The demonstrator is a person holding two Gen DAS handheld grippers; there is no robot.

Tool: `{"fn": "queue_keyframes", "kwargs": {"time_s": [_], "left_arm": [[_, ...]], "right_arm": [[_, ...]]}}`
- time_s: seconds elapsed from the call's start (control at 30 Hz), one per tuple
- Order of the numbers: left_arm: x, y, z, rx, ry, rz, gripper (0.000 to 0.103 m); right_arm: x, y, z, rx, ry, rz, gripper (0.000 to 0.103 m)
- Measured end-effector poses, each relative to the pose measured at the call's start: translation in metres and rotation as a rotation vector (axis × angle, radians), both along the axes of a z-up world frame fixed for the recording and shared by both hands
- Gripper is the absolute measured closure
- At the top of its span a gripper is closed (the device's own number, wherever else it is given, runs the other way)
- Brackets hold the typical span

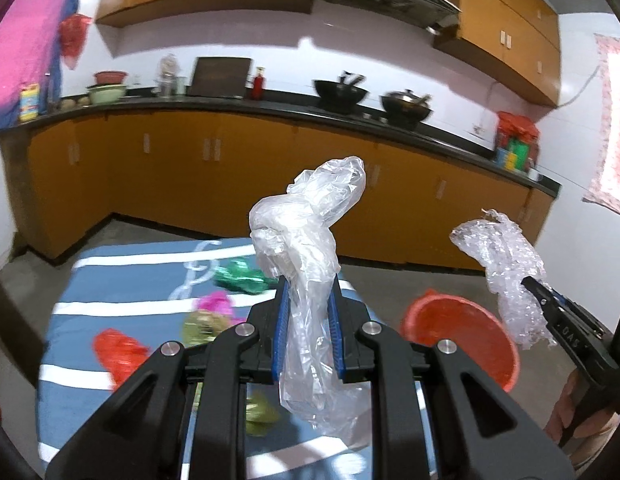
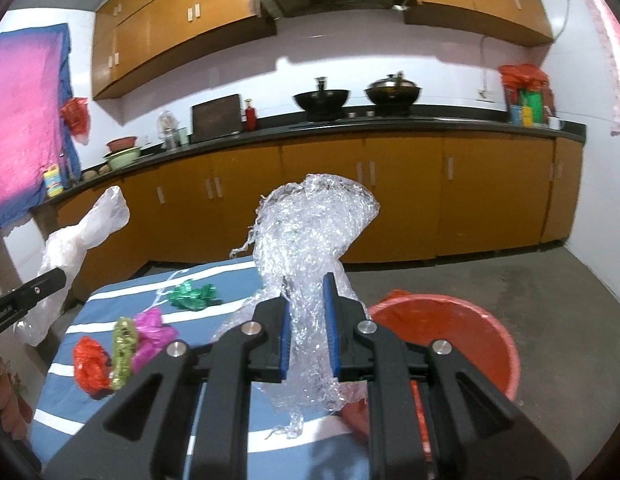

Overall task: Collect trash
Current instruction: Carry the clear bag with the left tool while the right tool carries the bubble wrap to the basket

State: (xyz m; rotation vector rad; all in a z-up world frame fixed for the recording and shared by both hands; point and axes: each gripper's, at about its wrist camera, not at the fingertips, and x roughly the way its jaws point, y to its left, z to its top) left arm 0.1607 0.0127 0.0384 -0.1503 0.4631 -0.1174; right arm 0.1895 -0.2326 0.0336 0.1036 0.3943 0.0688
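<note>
Currently both grippers loaded, raised above the striped desk.
Left gripper [image 1: 309, 292] clamped on clear plastic bag [image 1: 310, 240]; right gripper [image 2: 309, 292] clamped on crinkled clear wrap [image 2: 310, 232]. Red bucket [image 2: 482, 328] just beside desk [image 2: 214, 280]; 4 coloured wrappers left on it.

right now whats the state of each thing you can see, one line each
left hand-held gripper: shut on clear plastic bag, held up
right hand-held gripper: shut on crinkled clear wrap, held up
red bucket: upright on floor, open top
green wrapper: lying on striped cloth
pink wrapper: lying on cloth
red wrapper: lying on cloth
</note>
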Motion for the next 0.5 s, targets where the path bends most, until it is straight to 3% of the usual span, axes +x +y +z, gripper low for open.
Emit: {"fn": "queue_keyframes", "kwargs": {"time_s": [0.5], "left_arm": [[0.045, -0.146, -0.041, 0.014, 0.105, -0.246, 0.085]], "right_arm": [[0.005, -0.115, -0.043, 0.036, 0.081, -0.180, 0.087]]}}
